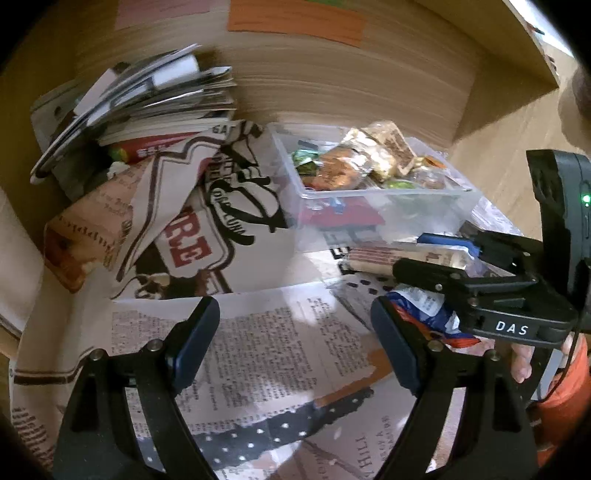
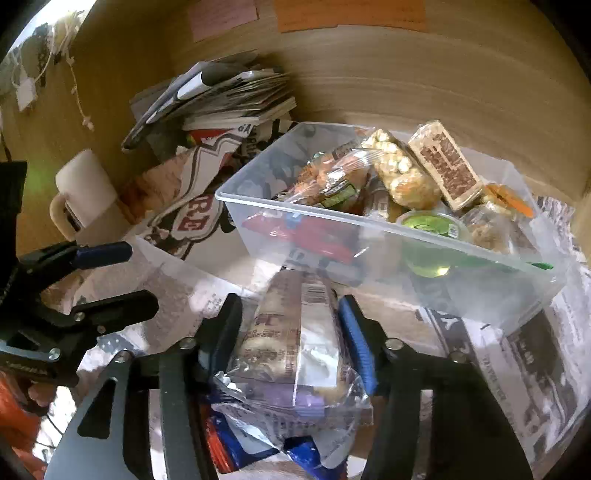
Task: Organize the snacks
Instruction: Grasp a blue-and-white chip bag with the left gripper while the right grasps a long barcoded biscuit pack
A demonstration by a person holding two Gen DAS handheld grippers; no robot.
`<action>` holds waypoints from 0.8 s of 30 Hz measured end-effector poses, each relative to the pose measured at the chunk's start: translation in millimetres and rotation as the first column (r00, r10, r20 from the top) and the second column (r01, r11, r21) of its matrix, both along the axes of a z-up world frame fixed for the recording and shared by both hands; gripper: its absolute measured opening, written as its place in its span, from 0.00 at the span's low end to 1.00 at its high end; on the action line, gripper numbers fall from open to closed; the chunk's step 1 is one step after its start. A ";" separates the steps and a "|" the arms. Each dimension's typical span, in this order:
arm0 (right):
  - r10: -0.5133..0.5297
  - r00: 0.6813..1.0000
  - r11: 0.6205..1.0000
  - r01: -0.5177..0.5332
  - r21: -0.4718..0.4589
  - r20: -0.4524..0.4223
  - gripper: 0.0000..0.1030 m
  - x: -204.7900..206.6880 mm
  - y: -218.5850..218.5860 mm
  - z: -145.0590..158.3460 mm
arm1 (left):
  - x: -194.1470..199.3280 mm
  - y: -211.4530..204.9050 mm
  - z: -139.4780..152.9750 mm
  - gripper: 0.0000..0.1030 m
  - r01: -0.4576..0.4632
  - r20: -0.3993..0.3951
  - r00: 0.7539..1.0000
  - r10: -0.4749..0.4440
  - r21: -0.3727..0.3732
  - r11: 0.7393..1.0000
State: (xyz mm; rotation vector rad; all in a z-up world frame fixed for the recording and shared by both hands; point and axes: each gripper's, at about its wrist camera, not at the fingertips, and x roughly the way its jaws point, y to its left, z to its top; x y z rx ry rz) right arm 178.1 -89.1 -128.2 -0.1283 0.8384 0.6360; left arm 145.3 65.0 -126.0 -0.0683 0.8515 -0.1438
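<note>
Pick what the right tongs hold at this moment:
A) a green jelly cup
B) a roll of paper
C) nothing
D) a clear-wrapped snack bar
D: in the right wrist view, the right tongs are closed on a clear-wrapped snack bar, just short of the plastic bin.

Snack bar (image 2: 291, 328) lies before the bin (image 2: 406, 236), magazines (image 2: 229, 96) behind-left.

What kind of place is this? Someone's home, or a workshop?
Most likely a home, perhaps a desk nook: a wood-panelled wall with sticky notes, a stack of magazines, and a newspaper-print cloth under a clear snack bin.
</note>
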 end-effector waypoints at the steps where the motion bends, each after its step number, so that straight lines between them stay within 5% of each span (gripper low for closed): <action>1: -0.007 1.000 1.000 0.007 -0.001 0.008 0.47 -1.0 -2.9 1.1 | 0.3 -2.0 0.6 0.82 0.007 0.000 1.000 -0.007 0.000 1.000; 9: -0.104 0.991 0.995 0.102 0.020 0.082 0.45 -14.8 -52.7 21.0 | 1.5 -30.8 8.2 0.83 0.069 -0.002 0.998 -0.069 -0.052 0.996; 15: -0.190 0.979 0.982 0.189 0.014 0.070 0.45 -23.8 -95.1 9.1 | 4.4 -69.1 -1.4 0.84 0.123 -0.045 0.991 -0.126 -0.075 0.990; 24: -0.183 0.983 0.982 0.184 -0.031 0.016 0.47 -38.1 -116.7 -19.6 | 14.3 -106.8 -26.2 0.97 0.108 -0.062 0.992 -0.108 -0.007 0.994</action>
